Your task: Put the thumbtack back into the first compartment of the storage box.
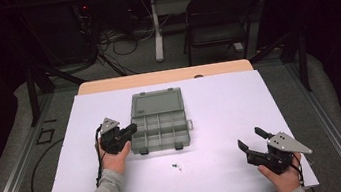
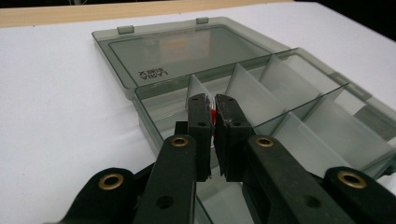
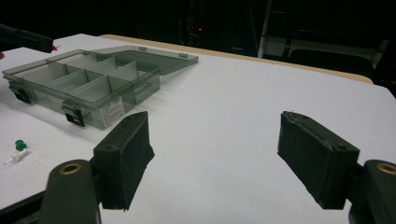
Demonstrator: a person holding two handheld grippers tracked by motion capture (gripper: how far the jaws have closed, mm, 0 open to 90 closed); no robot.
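A smoky clear organizer box [image 1: 160, 127] lies open mid-table, its lid [image 1: 156, 103] flat behind it and dividers splitting the tray into several compartments. My left gripper [image 1: 132, 128] hangs over the box's left edge, shut on a small red pin [image 2: 213, 114]; in the left gripper view the left gripper [image 2: 214, 105] is above a left compartment of the box [image 2: 299, 140]. Two loose pins [image 1: 177, 166] lie in front of the box: a green pin [image 3: 19, 144] and a white pin [image 3: 16, 157]. My right gripper [image 1: 250, 137] rests open at the front right; the right gripper [image 3: 215, 135] holds nothing.
White sheet [image 1: 219, 99] covers the table; its wooden far edge [image 1: 166, 76] shows behind the lid. A black chair [image 1: 220, 18] and cables stand on the floor beyond. The box's latches [image 3: 72, 114] face the front edge.
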